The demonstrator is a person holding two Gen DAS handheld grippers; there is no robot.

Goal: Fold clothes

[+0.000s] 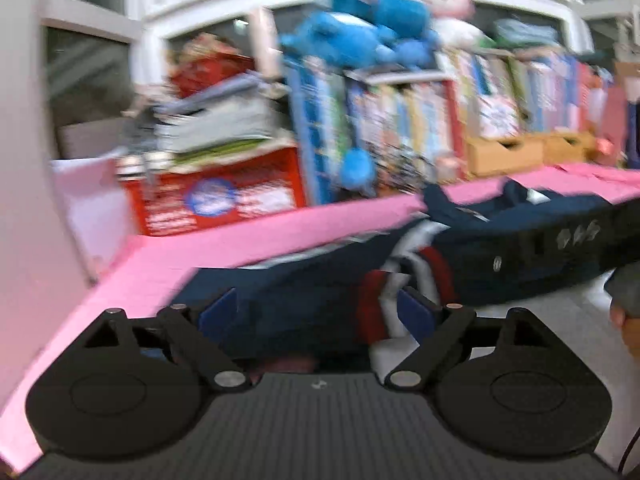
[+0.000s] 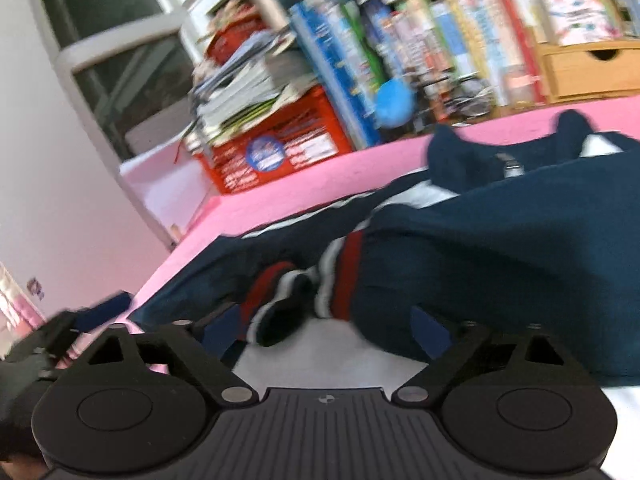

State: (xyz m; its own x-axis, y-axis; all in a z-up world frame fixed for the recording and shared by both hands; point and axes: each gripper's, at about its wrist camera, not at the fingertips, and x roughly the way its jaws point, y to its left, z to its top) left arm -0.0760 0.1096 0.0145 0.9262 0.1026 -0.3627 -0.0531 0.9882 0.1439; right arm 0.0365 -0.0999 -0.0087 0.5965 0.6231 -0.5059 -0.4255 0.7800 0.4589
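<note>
I have the navy jacket [image 2: 500, 248] spread on the pink surface [image 2: 304, 184], its striped cuff [image 2: 340, 280] at the near edge — within reach. My left tool [image 1: 316, 312] and right tool [image 2: 320, 328] both stand wide open at that edge, gripping nothing, set to pinch it.

A pink counter [image 2: 304, 184] runs along a white wall [image 2: 52, 160], with a white-framed window [image 1: 92, 64] behind. At its back stand rows of books [image 2: 452, 36], a red crate [image 1: 224, 196] stacked with papers, wooden drawers [image 2: 588, 68] and blue plush toys [image 1: 360, 36].
</note>
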